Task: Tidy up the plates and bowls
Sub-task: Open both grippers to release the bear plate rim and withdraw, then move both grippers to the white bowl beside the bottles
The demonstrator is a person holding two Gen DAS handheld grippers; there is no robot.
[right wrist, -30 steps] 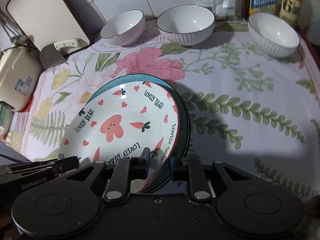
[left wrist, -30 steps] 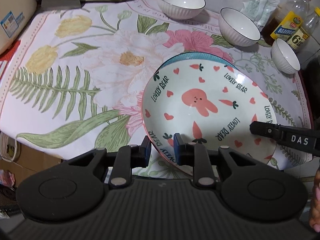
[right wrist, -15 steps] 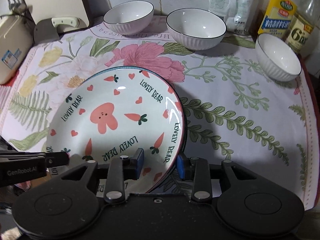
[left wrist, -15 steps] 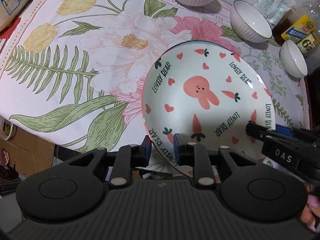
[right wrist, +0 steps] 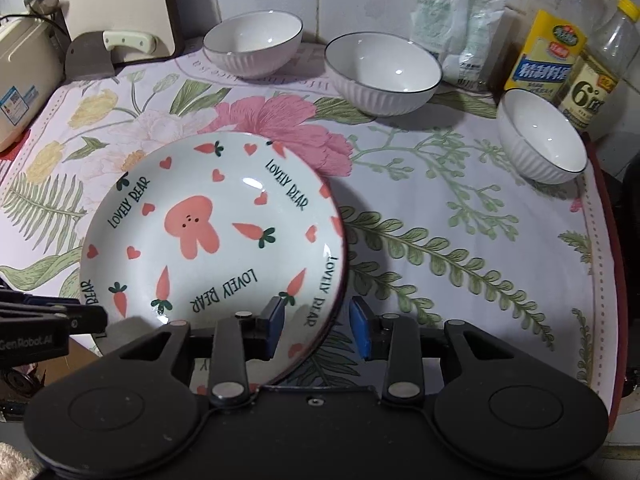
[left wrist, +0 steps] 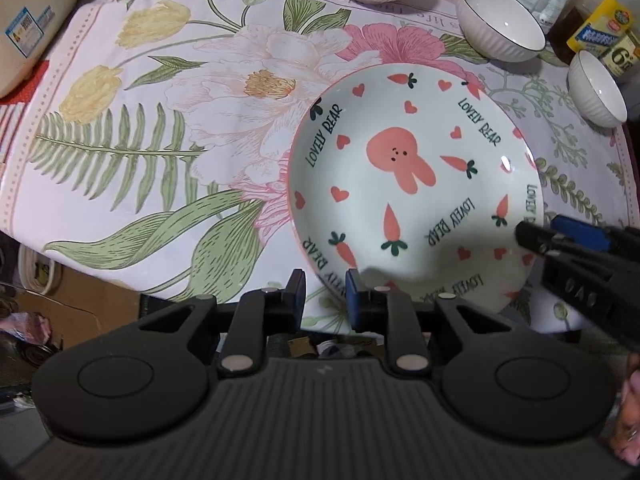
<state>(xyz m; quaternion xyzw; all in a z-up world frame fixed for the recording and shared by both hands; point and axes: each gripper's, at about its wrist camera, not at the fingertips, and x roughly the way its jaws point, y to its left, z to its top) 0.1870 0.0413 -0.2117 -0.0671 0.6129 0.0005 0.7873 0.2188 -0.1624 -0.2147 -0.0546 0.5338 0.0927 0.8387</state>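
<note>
A white plate with a pink rabbit, carrots and hearts (left wrist: 412, 184) (right wrist: 212, 236) lies near the table's front edge; only a dark rim edge of the plate beneath shows in the right wrist view. My left gripper (left wrist: 326, 294) straddles the plate's near rim with a narrow gap between its pads. My right gripper (right wrist: 318, 326) is open with its pads either side of the plate's near right rim. Three white ribbed bowls stand at the back: left (right wrist: 253, 42), middle (right wrist: 383, 72), right (right wrist: 542, 136).
A flowered cloth (right wrist: 440, 216) covers the table. Bottles (right wrist: 560, 52) and a packet (right wrist: 456, 28) stand at the back right. A cleaver (right wrist: 108, 50), a cutting board and a cream appliance (right wrist: 20, 92) are at the back left. The table's front edge lies just under both grippers.
The rabbit plate has come down flat over the teal plate, which no longer shows. My right gripper has opened wide. My left gripper's gap has widened slightly.
</note>
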